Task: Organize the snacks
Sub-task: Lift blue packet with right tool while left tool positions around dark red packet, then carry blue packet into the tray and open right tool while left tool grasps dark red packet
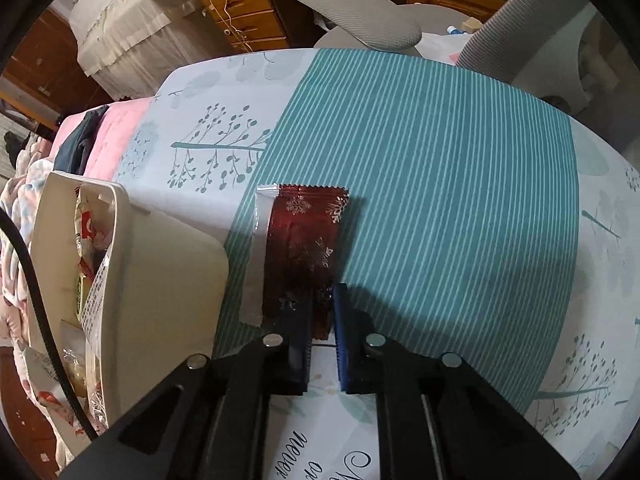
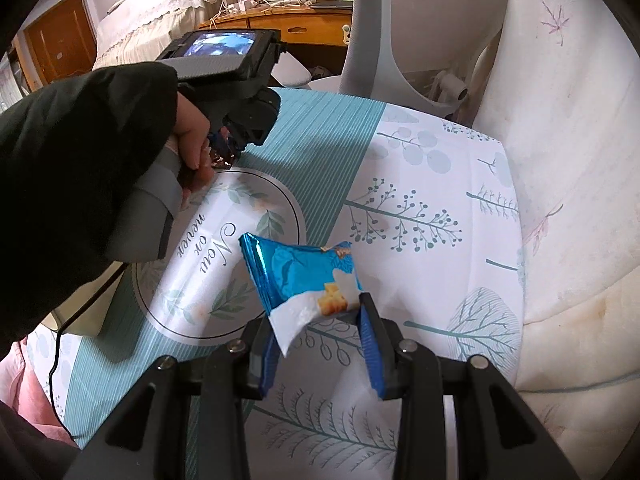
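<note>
Left wrist view: left gripper (image 1: 323,312) clamps red snack packet (image 1: 304,240); basket (image 1: 160,280) at 9 o'clock. Right gripper (image 2: 320,320) grips blue snack packet (image 2: 300,276).

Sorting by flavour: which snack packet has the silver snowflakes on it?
The dark red packet in the left gripper. The other held packet, in the right gripper, is blue and white with biscuit pictures.
</note>
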